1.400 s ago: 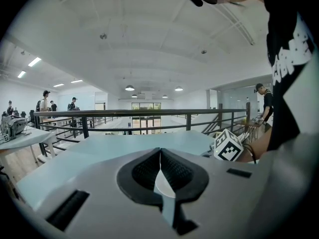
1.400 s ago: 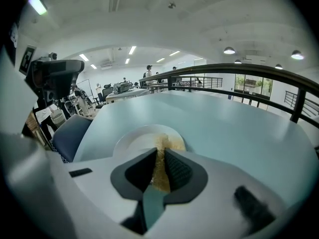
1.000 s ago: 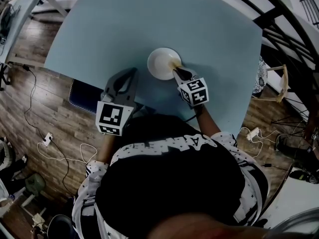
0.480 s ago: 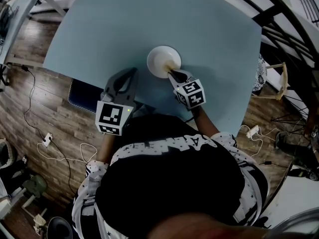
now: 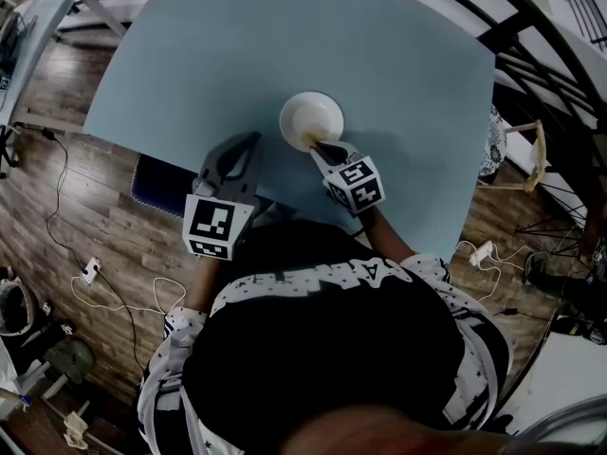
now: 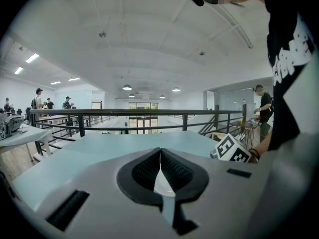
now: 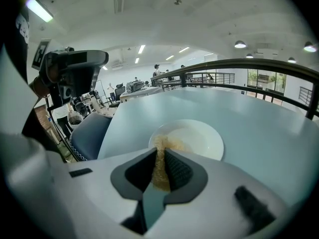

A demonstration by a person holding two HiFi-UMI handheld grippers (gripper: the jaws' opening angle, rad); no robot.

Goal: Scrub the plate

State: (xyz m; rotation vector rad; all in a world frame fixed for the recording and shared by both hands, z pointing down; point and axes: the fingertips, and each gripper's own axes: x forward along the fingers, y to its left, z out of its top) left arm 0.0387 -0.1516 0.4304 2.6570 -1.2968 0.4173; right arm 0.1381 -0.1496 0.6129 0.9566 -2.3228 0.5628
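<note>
A white plate [image 5: 311, 117] sits on the light blue table [image 5: 398, 45], close to its near edge. My right gripper [image 5: 321, 147] is at the plate's near rim, shut on a tan scrub sponge [image 7: 160, 166] whose tip lies on the plate [image 7: 197, 138] at its near left side. My left gripper [image 5: 252, 138] hovers to the plate's left over the table edge, jaws shut with nothing held; in its own view the left gripper [image 6: 160, 151] points level across the table, with the right gripper's marker cube [image 6: 233, 150] to its right.
A dark blue chair [image 5: 152, 183] stands under the table's near left edge. A black railing [image 5: 531, 55] runs along the table's right side. Cables lie on the wooden floor [image 5: 85, 263]. The chair [image 7: 88, 133] also shows left of the plate.
My right gripper has slid the sponge leftward along the plate's near rim, from its right side toward its front. The left gripper has stayed put.
</note>
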